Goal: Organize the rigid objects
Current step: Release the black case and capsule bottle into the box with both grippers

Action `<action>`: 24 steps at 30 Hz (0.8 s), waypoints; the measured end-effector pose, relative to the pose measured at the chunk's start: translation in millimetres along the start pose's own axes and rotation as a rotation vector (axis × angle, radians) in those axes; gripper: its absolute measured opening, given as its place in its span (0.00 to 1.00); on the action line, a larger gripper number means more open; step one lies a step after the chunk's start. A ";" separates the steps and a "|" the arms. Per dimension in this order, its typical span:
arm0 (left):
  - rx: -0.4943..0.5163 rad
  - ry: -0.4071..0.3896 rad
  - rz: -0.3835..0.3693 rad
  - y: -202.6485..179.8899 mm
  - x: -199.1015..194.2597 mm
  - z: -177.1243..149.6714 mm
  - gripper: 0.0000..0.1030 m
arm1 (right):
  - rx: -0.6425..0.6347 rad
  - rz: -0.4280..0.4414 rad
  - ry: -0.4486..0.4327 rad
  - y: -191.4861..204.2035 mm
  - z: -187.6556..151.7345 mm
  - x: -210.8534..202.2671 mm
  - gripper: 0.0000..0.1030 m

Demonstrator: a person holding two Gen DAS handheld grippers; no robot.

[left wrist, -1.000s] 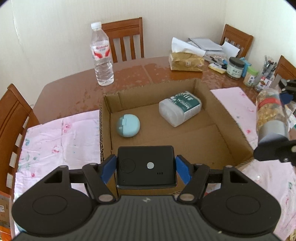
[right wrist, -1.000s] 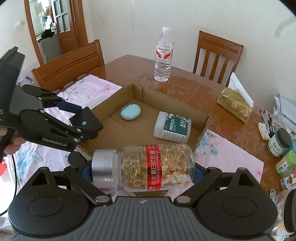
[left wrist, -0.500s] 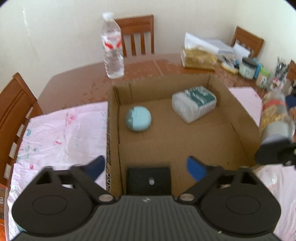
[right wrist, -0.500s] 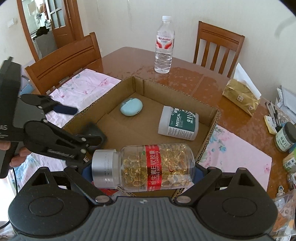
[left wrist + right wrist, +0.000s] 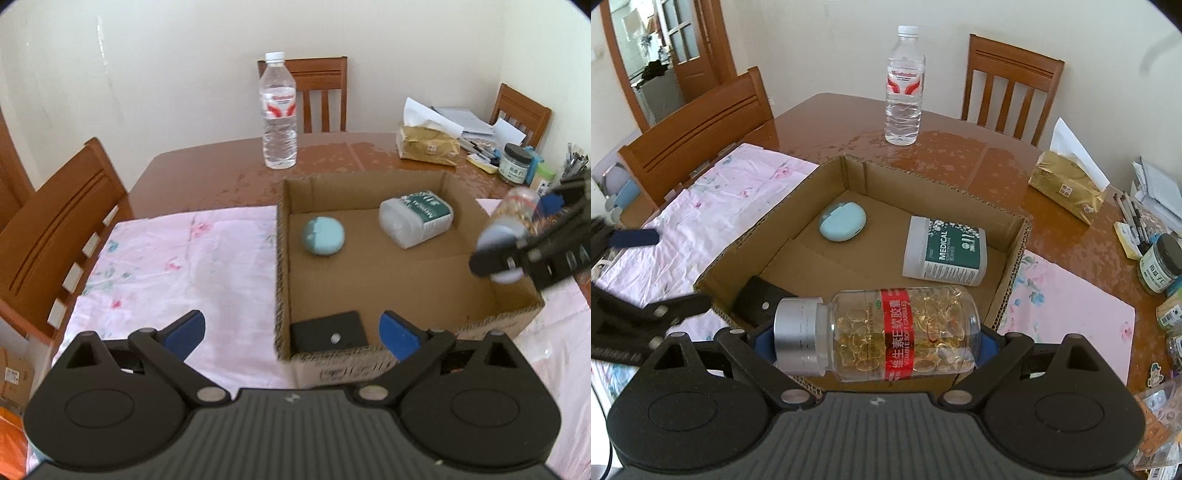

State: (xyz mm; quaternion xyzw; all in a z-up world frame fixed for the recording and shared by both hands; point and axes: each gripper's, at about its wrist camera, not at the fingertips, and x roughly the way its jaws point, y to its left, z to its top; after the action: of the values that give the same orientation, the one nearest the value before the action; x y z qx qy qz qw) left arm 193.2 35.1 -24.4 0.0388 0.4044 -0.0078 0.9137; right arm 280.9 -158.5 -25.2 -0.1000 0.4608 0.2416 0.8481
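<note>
surface: brown wooden table [image 5: 960,147], pink floral cloth [image 5: 177,258], chairs, cream wall
box: cardboard box [image 5: 1015,254] holds "MEDICAL" tub [image 5: 943,251], blue case [image 5: 842,222], black device [image 5: 328,332]
left gripper [image 5: 291,330]: jaws opening wide, nothing between
right gripper [image 5: 875,338]: clamps capsule bottle [image 5: 886,332], "VITAMIN E SOFT CAPSULES", over box's near edge

Glossy wooden table [image 5: 960,155], matt corrugated cardboard box [image 5: 1015,254], clear plastic capsule bottle [image 5: 905,332] with metal cap.

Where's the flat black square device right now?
In the left wrist view, the flat black square device lies inside the brown cardboard box, in its near-left corner, nearer than the pale blue rounded case.
</note>
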 end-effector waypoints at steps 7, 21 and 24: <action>0.002 0.010 -0.002 7.4 -6.2 -15.5 0.97 | 0.013 -0.066 -0.014 4.5 12.1 12.8 1.00; -0.010 0.027 -0.013 16.4 -11.6 -27.7 0.97 | 0.048 -0.111 -0.061 13.7 -6.6 -16.0 1.00; -0.004 0.032 -0.015 16.3 -12.1 -30.1 0.97 | 0.062 -0.125 -0.060 12.6 -18.9 -23.7 1.00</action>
State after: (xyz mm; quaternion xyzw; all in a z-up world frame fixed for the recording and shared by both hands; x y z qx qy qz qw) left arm 163.5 53.5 -34.6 0.0340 0.4190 -0.0132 0.9072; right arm 249.8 -162.6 -15.4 -0.0949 0.4352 0.1769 0.8777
